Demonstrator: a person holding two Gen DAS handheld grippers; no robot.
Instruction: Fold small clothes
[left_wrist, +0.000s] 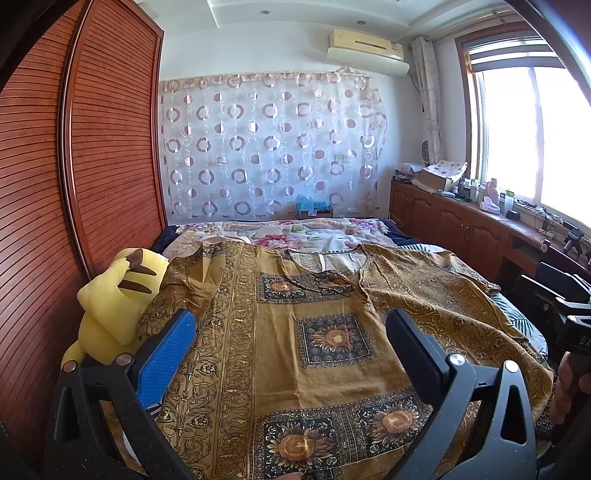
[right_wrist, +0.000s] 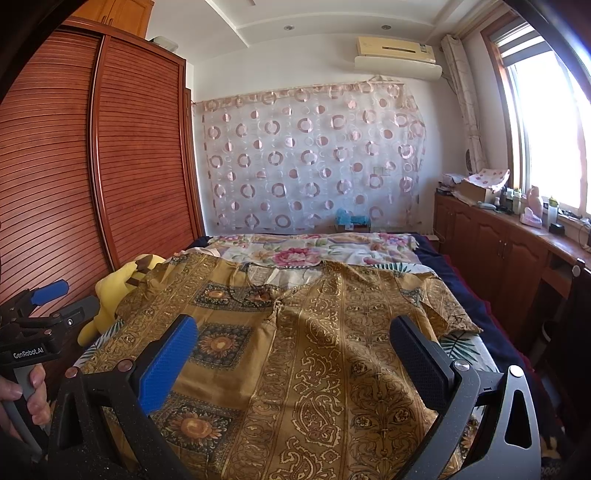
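Note:
A mustard-brown patterned shirt (left_wrist: 325, 332) with sunflower squares lies spread flat on the bed, neckline toward the far wall; the right wrist view shows the same shirt (right_wrist: 325, 350). My left gripper (left_wrist: 291, 325) hovers above the shirt's lower left part, open, nothing between its fingers. My right gripper (right_wrist: 295, 332) hangs over the shirt's lower right part, also open and empty. The left gripper's blue pad (right_wrist: 50, 290) shows at the left edge of the right wrist view, held by a hand (right_wrist: 26, 398). The right gripper's body (left_wrist: 569, 325) shows at the right edge of the left wrist view.
A yellow plush toy (left_wrist: 118, 302) lies at the bed's left edge beside the wooden wardrobe (left_wrist: 74, 177). A floral bedsheet (left_wrist: 295, 232) covers the far bed. A low wooden cabinet (right_wrist: 509, 251) with clutter runs under the window at right.

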